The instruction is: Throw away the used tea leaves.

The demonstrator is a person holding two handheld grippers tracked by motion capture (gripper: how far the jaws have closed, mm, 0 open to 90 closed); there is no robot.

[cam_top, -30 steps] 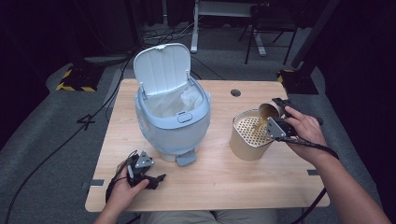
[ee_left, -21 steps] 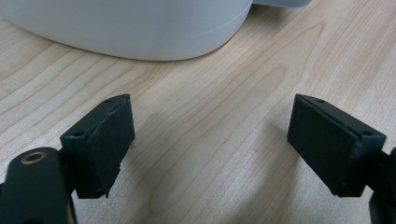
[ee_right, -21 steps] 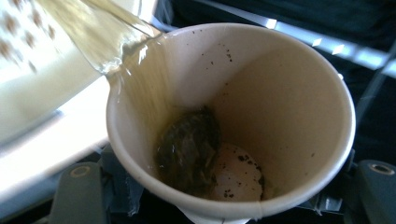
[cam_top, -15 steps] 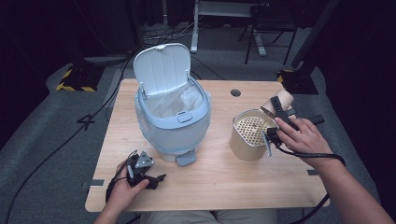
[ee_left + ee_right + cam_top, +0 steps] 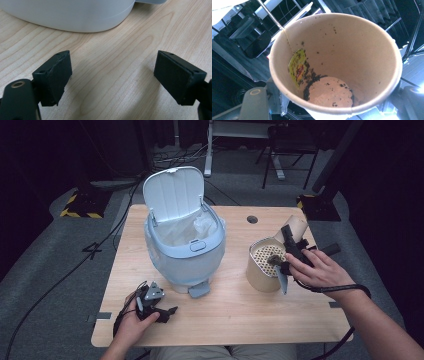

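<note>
R gripper fingers clamp a tan paper cup at 3 o'clock on the wooden worktop, beside perforated tan canister; pale-blue open-lidded bin centre; L gripper at 7, fingers spread, empty.

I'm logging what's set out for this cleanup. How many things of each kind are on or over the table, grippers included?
Pedal bin, lid open, with liner: 1
Tan canister with perforated insert: 1
Paper cup with tea-bag tag and dark residue inside, held in the right gripper: 1
Handheld grippers: 2, counting the left gripper
Total: 5
</note>
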